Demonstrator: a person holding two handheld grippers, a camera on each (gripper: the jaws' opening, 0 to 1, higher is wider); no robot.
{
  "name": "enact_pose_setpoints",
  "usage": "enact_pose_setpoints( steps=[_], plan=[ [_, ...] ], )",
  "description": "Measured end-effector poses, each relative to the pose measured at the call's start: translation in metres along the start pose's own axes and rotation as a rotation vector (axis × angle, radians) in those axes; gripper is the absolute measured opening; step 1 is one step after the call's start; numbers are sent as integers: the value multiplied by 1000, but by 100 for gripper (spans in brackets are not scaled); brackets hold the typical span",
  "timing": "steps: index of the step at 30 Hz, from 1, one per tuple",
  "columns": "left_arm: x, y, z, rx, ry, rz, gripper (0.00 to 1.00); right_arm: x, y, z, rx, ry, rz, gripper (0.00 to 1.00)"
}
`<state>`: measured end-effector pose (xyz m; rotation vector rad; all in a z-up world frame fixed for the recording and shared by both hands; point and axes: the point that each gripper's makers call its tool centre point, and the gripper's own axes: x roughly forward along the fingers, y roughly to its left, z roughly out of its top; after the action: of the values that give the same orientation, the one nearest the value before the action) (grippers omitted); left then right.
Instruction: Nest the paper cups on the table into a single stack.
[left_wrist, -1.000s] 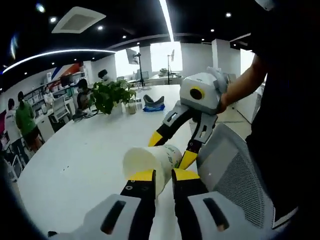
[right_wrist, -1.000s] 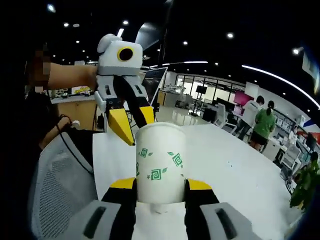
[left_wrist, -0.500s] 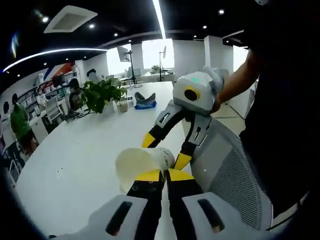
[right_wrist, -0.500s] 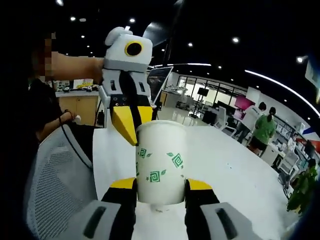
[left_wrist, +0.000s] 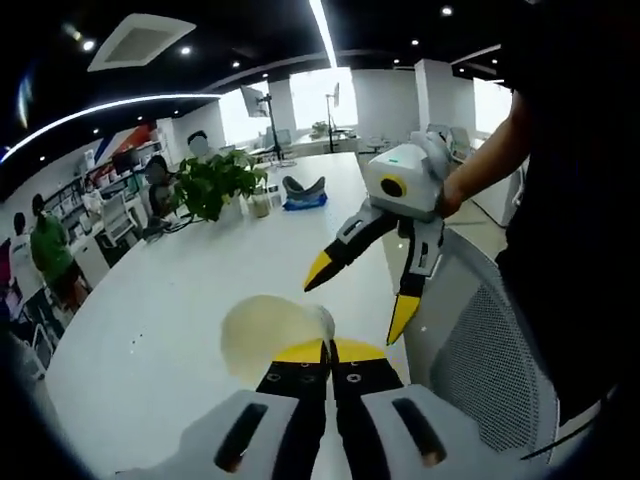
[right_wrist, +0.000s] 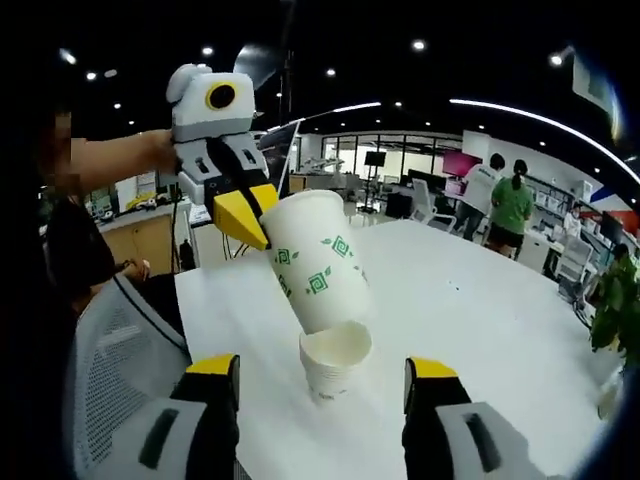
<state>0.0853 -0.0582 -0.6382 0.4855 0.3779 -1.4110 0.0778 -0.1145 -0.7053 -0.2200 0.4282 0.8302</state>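
At the centre of the right gripper view, above the white table (right_wrist: 480, 330), the left gripper (right_wrist: 240, 215) is clenched on the rim of a tilted green-patterned paper cup (right_wrist: 318, 262) whose base touches a smaller upright cup (right_wrist: 334, 358), while the right gripper (right_wrist: 325, 375) stands released, jaws wide apart.

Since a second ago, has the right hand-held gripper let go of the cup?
Yes. The right hand-held gripper has opened and backed away from the cup.
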Motion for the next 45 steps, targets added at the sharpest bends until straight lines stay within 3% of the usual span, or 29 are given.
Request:
enact_pose_setpoints(
  steps=[14,21,33,40,45],
  plan=[
    [16,11,-24,70,137,-9,0,-10,-2,-20,76,32,-56,71],
    [30,7,-35,98,205,-39,0,-13,3,-31,84,50,-67,71],
    [40,10,-49,147,275,-55,0,-19,5,-36,120,44,-98,71],
    [44,10,-55,143,290,-78,0,-20,3,-39,131,42,-114,71],
    [51,11,-52,116,269,-98,0,-22,2,-40,137,43,-123,71]
  ],
)
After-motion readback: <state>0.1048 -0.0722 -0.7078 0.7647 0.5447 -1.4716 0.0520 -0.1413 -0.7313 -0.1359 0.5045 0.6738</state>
